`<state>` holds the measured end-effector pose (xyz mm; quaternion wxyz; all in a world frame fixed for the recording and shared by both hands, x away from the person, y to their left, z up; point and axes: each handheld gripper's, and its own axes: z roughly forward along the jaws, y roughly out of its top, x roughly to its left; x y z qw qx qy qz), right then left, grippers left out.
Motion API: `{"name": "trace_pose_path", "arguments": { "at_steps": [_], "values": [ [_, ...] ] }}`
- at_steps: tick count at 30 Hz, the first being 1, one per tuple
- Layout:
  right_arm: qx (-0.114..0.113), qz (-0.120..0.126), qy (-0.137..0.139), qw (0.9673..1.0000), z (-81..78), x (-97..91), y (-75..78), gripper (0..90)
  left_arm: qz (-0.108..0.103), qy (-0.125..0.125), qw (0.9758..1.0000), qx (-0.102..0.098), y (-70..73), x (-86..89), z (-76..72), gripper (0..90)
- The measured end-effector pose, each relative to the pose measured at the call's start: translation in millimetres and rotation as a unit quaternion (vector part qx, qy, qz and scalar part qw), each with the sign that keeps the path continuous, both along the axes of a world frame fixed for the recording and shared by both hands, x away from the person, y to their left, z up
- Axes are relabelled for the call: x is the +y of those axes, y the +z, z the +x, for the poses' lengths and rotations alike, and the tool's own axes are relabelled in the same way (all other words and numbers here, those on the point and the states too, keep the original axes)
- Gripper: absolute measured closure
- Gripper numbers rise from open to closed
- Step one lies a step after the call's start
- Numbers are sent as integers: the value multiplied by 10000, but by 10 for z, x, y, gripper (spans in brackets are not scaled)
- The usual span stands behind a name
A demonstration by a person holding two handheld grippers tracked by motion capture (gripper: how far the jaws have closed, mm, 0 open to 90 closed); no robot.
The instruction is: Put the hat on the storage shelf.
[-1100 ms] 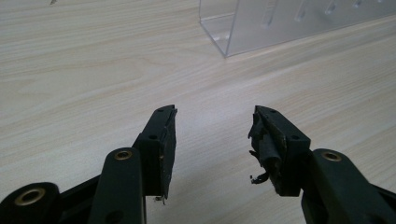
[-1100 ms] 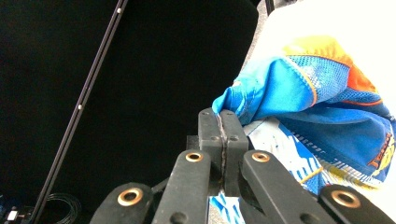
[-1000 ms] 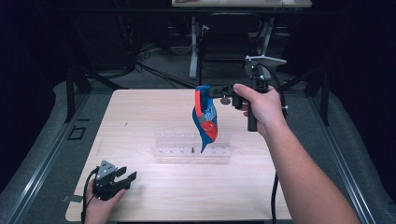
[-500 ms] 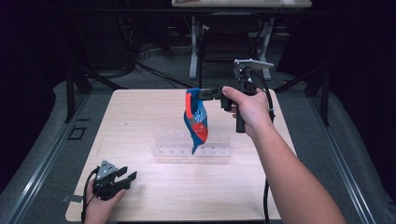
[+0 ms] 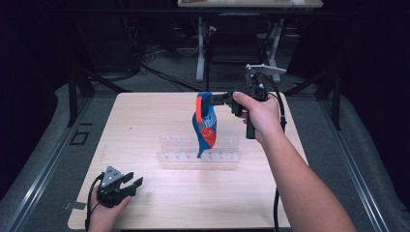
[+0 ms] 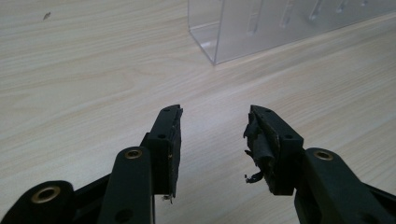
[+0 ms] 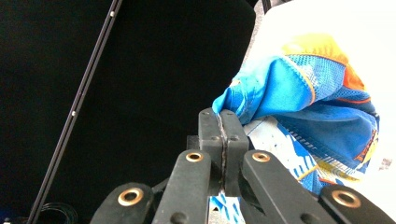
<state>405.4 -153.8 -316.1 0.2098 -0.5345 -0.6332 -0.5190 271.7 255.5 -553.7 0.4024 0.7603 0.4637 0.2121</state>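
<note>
A pale wooden worktop (image 5: 145,121) is seen from above, with a clear plastic rack (image 5: 199,152) lying across its middle. The right gripper (image 5: 218,99) is held in the air above the far half of the worktop, at about 1 o'clock from the rack, its 2 fingers pointing toward 9 o'clock. These fingers are pressed fully together, with no gap visible between them in the right gripper view, and the upper edge of a blue, orange and white fabric item (image 5: 205,123) is pinched between them. The fabric item hangs down from that grip, and its lower tip is seen in front of the rack's middle; whether the tip touches the rack cannot be told. In the right gripper view, the fabric item (image 7: 308,116) is bunched just beyond the closed fingertips, showing blue mesh, an orange band and white patterning. The left gripper (image 5: 129,182) is held low at the near left corner of the worktop, at about 7 o'clock from the rack and well apart from it. Its 2 fingers are spread wide apart and nothing is held between them. In the left gripper view, bare wood is seen between the open fingers (image 6: 169,140), and 1 corner of the rack (image 6: 261,28) lies beyond them at about 1 o'clock.
</note>
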Motion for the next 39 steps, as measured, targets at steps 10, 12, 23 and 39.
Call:
{"name": "trace_pose_path", "arguments": {
  "at_steps": [10, 12, 23, 39],
  "values": [
    [60, 15, -17, 10000, 36, 70, -87, 900, 4, -385, 9986, -368, 235, -256, -30, 554],
    [56, 14, -22, 10000, 46, 95, -93, 900, 54, -483, 9980, -416, 261, -328, -10, 557],
    [6, -4, -31, 10000, 108, 214, -161, 900, 115, -912, 9946, -490, 387, -766, 177, 580],
    [94, -8, -137, 9999, 155, 212, -345, 900, -14, -1200, 9910, -591, 496, -1122, 308, 590]
  ]
}}
